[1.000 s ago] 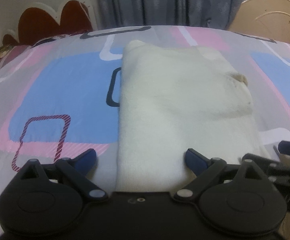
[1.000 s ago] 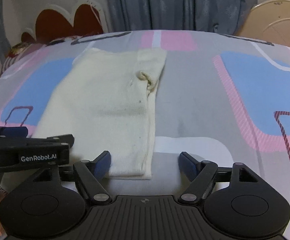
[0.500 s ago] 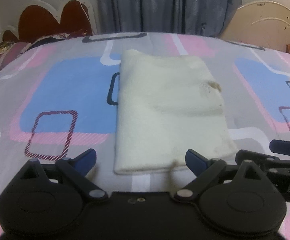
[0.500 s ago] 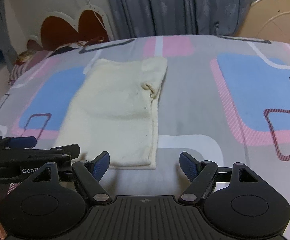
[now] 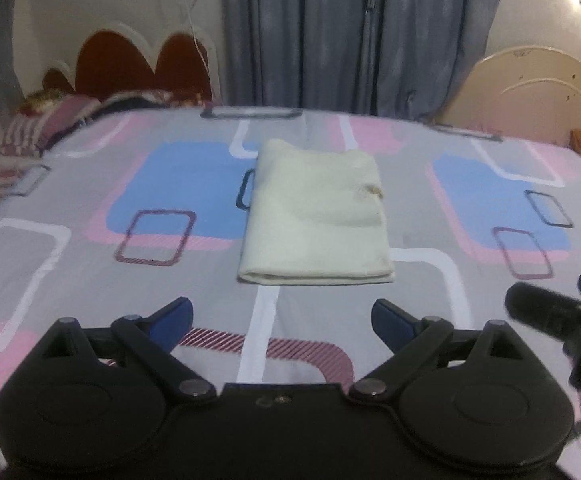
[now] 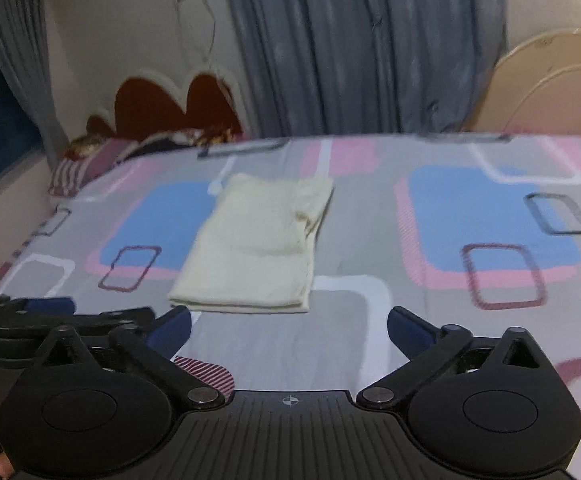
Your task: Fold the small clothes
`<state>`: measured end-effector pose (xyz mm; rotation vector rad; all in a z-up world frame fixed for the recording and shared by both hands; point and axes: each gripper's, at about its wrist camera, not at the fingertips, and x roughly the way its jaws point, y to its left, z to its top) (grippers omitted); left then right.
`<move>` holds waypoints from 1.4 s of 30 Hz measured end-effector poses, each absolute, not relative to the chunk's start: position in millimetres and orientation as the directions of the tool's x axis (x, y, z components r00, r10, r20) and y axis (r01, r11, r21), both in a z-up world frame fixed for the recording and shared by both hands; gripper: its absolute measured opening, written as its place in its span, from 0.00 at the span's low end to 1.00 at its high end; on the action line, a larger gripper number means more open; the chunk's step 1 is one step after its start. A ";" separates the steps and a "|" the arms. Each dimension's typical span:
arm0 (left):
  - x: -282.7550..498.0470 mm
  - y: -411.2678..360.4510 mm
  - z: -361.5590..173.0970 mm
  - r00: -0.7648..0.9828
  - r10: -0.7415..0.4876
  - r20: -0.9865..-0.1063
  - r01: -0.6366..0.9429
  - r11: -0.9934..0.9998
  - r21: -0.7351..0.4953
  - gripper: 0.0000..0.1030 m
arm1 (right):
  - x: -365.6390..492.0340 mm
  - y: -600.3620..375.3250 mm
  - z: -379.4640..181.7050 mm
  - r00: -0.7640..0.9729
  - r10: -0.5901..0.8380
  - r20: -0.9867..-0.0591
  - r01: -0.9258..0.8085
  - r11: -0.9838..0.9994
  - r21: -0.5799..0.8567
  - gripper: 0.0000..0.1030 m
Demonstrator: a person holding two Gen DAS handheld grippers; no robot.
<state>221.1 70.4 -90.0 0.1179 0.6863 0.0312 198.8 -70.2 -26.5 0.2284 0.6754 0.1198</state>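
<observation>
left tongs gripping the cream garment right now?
No. In the left wrist view the left tongs stand open and empty, short of the folded cream garment, which lies flat on the bedsheet.

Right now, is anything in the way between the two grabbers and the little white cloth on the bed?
Nothing visible is. The folded cream cloth lies flat on the bedsheet, and only bare sheet shows between it and the left gripper and the right gripper. Both have their jaws wide apart and hold nothing.

No legible text or labels.
</observation>
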 end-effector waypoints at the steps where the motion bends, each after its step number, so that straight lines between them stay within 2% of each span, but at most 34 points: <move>1: 209.1 68.6 -83.9 0.783 0.068 -0.619 0.010 0.992 0.122 0.93 | 184.6 -70.4 -17.6 0.789 0.163 -0.592 -0.026 0.972 0.233 1.00; 11: 117.6 73.2 -33.1 0.836 0.083 -0.542 -0.041 0.995 0.088 0.93 | 86.5 -68.2 47.0 0.869 0.108 -0.483 -0.029 0.985 0.169 1.00; 20: 86.0 73.4 -13.6 0.859 0.118 -0.498 -0.082 0.992 0.094 0.93 | 52.8 -62.2 72.8 0.907 0.109 -0.406 -0.051 0.987 0.152 1.00; 42: 75.8 67.7 -15.0 0.863 0.130 -0.489 -0.097 0.991 0.093 0.93 | 47.2 -73.1 68.2 0.907 0.123 -0.402 -0.065 0.986 0.155 1.00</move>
